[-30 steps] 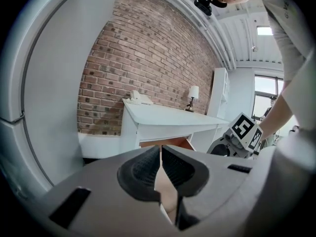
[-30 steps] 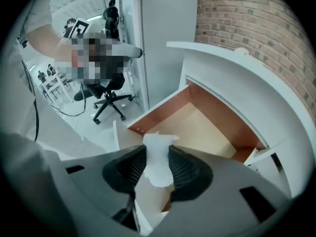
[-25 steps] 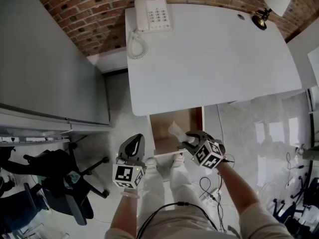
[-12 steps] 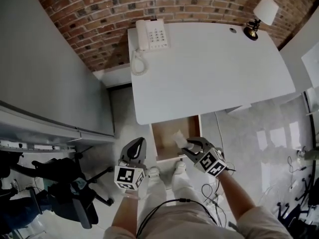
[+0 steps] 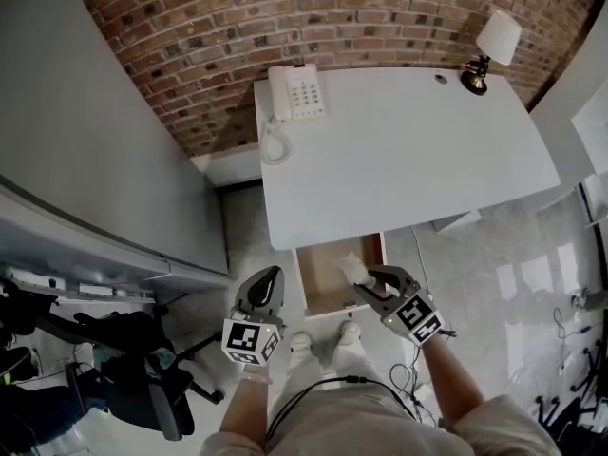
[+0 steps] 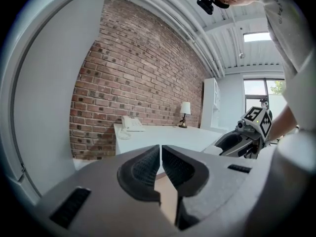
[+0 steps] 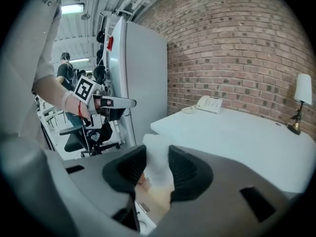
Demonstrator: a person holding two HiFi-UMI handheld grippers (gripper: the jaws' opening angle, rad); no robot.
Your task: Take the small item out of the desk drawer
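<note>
In the head view, no brand or word can be read: the keys of the telephone are too small, and only black-and-white square patterns are shown on the marker cubes. The small white item is clamped in the right gripper over the open drawer, just in front of the edge of the desk. The back of the drawer is hidden under the desk top. The left gripper is held beside the drawer, apart from it, and the person's arms are cut off by the lower edge.

In the left gripper view, the ribbed pads are pressed together with nothing between them. The telephone and a lamp are seen on the desk against the brick wall – any lettering on them is too small to make out.

In the right gripper view, the pads are closed on the white item; its top is seen sticking out, while its lower part is covered by the jaws. A few printed letters on the sleeve are cut off and cannot be read as a word.
</note>
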